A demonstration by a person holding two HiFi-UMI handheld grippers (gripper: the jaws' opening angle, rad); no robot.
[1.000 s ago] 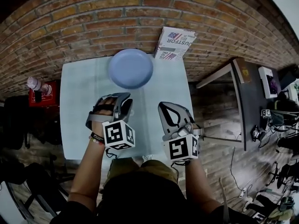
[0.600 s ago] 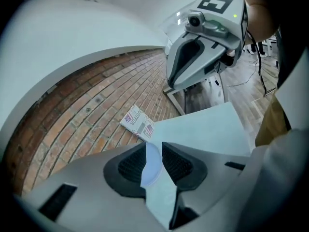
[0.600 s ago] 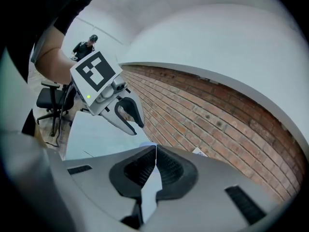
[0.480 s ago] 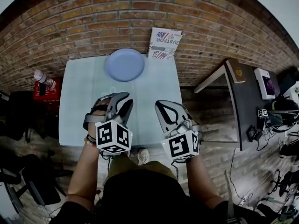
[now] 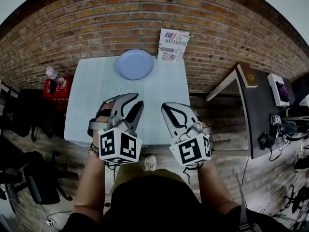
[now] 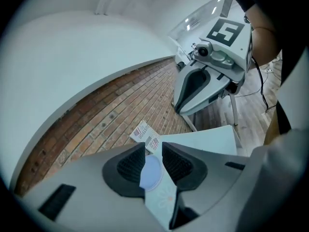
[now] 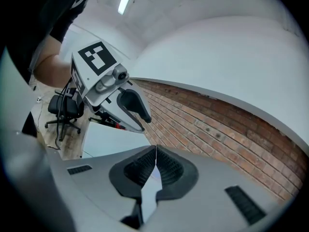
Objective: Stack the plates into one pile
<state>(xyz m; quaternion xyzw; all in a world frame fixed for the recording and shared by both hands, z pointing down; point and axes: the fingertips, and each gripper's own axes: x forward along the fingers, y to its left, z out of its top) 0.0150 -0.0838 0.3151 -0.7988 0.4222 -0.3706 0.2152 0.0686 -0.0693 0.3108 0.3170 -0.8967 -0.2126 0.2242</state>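
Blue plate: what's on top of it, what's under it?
Nothing lies on the blue plate. It rests on the pale table. Whether other plates sit beneath it cannot be seen.

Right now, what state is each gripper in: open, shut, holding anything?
Left gripper: open, nothing between its fingers.
Right gripper: shut, fingers together, holding nothing.

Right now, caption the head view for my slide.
Left gripper open, right gripper shut, both empty over the table; blue plate sits at its far edge.
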